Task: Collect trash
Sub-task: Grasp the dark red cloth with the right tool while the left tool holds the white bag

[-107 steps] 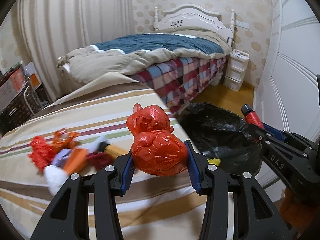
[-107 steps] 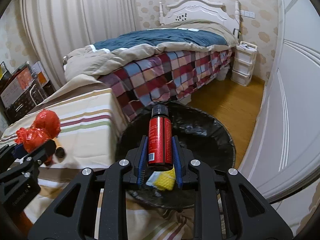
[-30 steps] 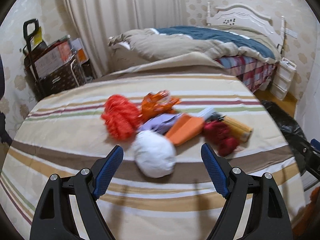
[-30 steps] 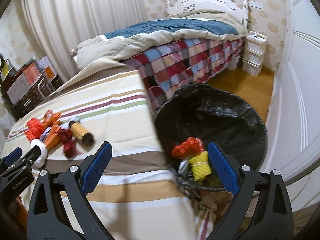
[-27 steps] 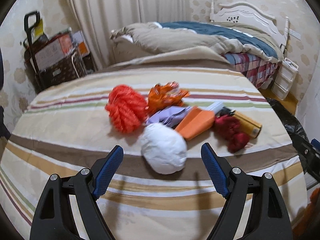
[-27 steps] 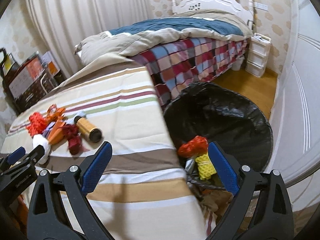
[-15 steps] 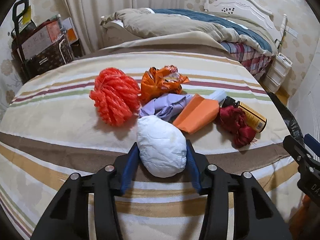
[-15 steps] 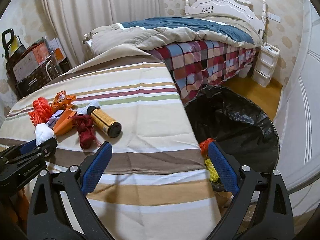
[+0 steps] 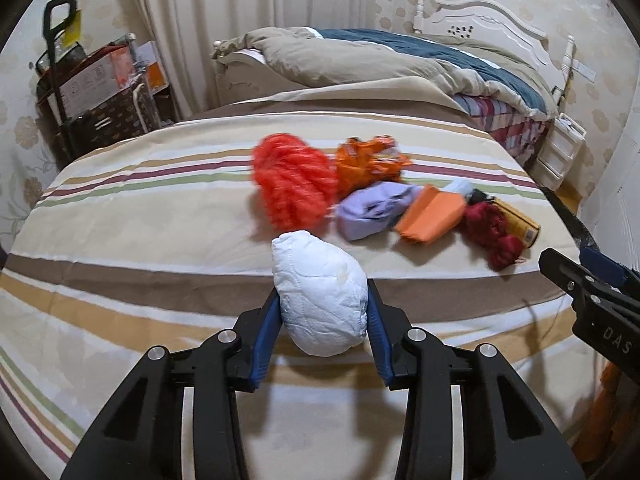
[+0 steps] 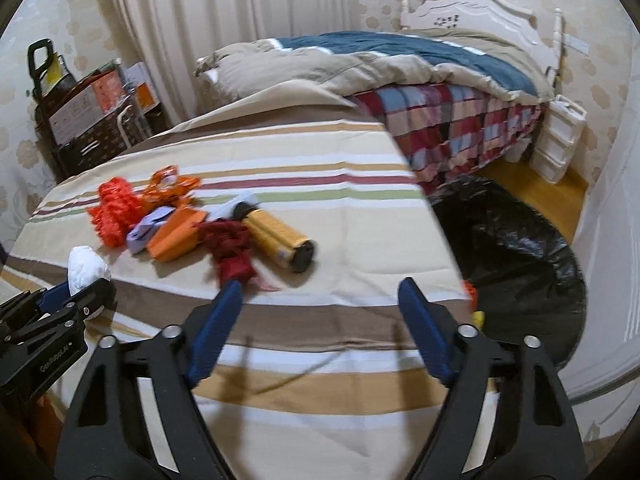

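Note:
My left gripper (image 9: 323,290) is closing its jaws on a white crumpled wad (image 9: 316,280), and both blue pads press its sides just above the striped tablecloth (image 9: 160,240). Beyond it lies a pile: a red net ball (image 9: 294,186), an orange wrapper (image 9: 368,162), a lilac bag (image 9: 372,208), orange paper (image 9: 430,214), a dark red wad (image 9: 492,232) and a yellow can (image 9: 518,220). My right gripper (image 10: 320,285) hovers over the table's near edge, its jaws closing with nothing between them. Its left finger is just short of the dark red wad (image 10: 232,248), beside the can (image 10: 278,236).
A bin lined with a black bag (image 10: 516,240) stands on the floor right of the table, with some trash inside. A bed (image 10: 400,64) lies behind, with white drawers (image 10: 560,140) beside it. A cart of boxes (image 9: 92,92) is at the back left, a white door (image 10: 612,200) at the right.
My left gripper moved up to the white wad and shut on it. My right gripper swung left from over the bin to the table, and its jaws have narrowed.

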{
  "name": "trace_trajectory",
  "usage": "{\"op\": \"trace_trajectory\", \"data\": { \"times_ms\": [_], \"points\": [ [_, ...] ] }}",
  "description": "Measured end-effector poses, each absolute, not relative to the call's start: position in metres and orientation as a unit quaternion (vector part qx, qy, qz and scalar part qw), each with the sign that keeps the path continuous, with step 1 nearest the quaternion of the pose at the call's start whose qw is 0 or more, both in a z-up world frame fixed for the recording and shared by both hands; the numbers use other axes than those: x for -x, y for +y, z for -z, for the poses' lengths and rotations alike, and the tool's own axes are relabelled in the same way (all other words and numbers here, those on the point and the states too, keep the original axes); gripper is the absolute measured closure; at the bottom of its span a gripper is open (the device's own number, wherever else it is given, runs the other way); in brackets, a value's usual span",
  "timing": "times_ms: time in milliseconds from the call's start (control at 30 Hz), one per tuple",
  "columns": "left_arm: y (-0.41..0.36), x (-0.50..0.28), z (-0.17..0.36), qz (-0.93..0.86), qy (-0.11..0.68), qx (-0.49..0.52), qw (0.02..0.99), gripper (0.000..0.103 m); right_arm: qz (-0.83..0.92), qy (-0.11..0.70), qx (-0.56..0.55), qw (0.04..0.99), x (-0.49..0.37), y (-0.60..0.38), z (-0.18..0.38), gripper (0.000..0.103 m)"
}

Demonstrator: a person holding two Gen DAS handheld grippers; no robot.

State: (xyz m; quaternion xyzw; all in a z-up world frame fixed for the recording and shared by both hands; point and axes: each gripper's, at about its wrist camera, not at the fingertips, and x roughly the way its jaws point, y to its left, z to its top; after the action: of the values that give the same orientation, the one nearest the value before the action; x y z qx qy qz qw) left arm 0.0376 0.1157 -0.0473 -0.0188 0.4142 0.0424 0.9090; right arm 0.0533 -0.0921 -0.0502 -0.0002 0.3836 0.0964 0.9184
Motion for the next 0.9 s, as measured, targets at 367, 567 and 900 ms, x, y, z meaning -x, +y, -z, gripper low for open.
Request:
{"op": "trace_trajectory", "data": {
  "times_ms": [367, 567, 900],
  "points": [
    [0.167, -0.030, 0.049, -0.094, 0.411, 0.035, 0.906, 0.062, -0.150, 0.401, 0.025, 0.903, -0.061, -0.043, 0.056, 0.047],
    [0.179, -0.030, 0.048, -0.104, 0.406, 0.037, 0.907, 0.062, -0.156, 0.412, 0.037, 0.897, -0.073, -0.027, 0.060, 0.052],
    [0.181, -0.029, 0.050, -0.097, 0.407, 0.043, 0.907, 0.062, -0.149, 0.417, 0.055, 0.895, -0.077, -0.020, 0.064, 0.081]
  ]
}}
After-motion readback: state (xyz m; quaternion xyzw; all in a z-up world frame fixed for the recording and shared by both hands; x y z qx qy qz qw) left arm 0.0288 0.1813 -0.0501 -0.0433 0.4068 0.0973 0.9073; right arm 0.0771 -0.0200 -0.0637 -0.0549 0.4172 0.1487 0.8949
